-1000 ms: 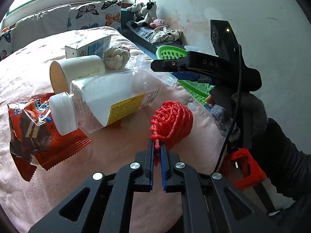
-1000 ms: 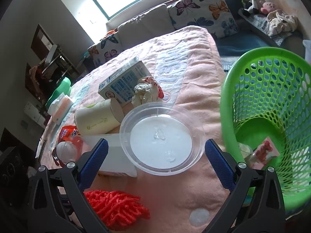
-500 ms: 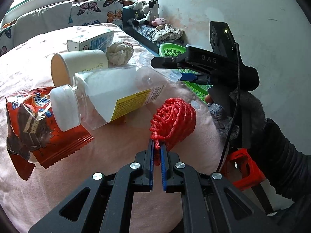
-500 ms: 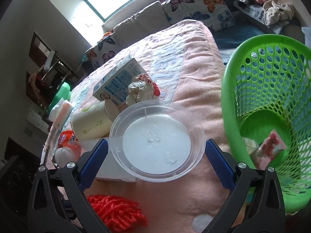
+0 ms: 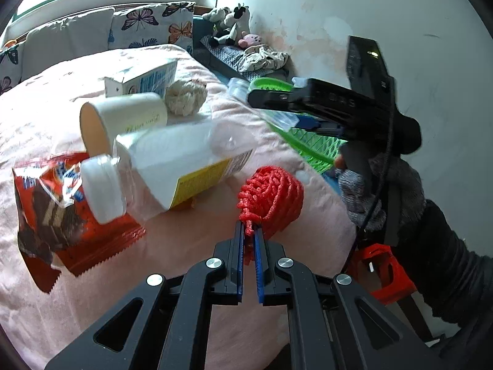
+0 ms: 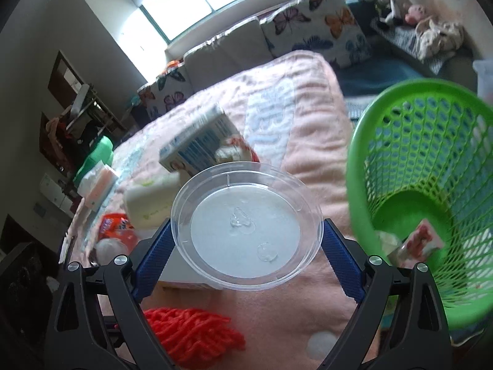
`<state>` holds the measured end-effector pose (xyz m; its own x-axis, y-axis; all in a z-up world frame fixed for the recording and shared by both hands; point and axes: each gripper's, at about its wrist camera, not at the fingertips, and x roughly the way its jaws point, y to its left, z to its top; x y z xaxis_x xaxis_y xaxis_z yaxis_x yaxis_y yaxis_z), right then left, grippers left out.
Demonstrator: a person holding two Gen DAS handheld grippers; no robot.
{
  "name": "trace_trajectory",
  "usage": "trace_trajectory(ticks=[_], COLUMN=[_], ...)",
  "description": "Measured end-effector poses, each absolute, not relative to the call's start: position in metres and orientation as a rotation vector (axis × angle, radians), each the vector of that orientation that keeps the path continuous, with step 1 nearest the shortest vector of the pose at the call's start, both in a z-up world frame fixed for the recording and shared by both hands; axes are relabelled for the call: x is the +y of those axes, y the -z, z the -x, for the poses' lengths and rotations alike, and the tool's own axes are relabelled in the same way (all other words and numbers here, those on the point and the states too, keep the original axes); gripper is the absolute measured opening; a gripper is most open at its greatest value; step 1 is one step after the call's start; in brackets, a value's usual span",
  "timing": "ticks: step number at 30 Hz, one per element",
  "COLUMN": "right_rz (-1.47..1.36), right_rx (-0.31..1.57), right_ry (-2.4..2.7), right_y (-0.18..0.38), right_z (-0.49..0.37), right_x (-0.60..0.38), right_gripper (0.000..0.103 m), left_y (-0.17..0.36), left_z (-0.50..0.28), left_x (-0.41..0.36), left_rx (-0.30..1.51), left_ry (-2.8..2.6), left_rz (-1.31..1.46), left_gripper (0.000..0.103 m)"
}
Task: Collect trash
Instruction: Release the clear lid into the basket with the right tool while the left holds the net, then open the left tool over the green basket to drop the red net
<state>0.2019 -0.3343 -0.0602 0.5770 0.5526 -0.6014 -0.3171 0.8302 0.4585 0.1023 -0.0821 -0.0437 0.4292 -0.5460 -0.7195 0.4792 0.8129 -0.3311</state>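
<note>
My left gripper (image 5: 249, 231) is shut on a red foam net (image 5: 271, 195), held just above the pink blanket. My right gripper (image 6: 246, 240) is shut on a clear plastic jar (image 6: 246, 225), seen bottom-first, its fingers pressing both sides. In the left wrist view the jar (image 5: 172, 166) with its white lid lies tilted, its base hidden behind the right gripper (image 5: 277, 104). The red net (image 6: 191, 336) also shows below the jar in the right wrist view. The green mesh basket (image 6: 431, 185) stands to the right, beside the bed.
On the blanket (image 5: 61, 108) lie a red snack wrapper (image 5: 61, 215), a paper cup (image 5: 123, 120), a crumpled paper ball (image 5: 185, 98) and a milk carton (image 5: 144, 77). The basket holds a small pink packet (image 6: 425, 240). Pillows and plush toys sit at the back.
The right gripper has closed onto the jar and the jar's base end has risen and shifted toward the basket. The left gripper still holds the red net in place.
</note>
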Motion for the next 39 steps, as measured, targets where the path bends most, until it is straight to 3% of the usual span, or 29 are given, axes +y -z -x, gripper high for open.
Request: trace_trajectory(ticks=[9,21,27,39], right_rz=[-0.344,-0.349,-0.361,-0.326], right_rx=[0.757,0.853,0.856,0.786], right_ry=[-0.353,-0.186,-0.164,-0.156], right_y=[0.042,0.082,0.098,0.083], right_z=[-0.189,-0.205,-0.215,-0.18], right_x=[-0.41,-0.469,-0.48,-0.493], right_gripper=[0.092,0.093,0.098,0.098], left_y=[0.005,-0.036,-0.036,-0.003], left_z=[-0.119,-0.176,-0.203,-0.237], left_x=[-0.105,-0.162,-0.193,-0.252], left_rx=[0.845,0.777,0.795,0.9], left_ry=[0.688,0.709,0.708,0.719], left_rz=[0.076,0.044,0.021,-0.016], left_gripper=[0.007,0.007,0.007,0.007])
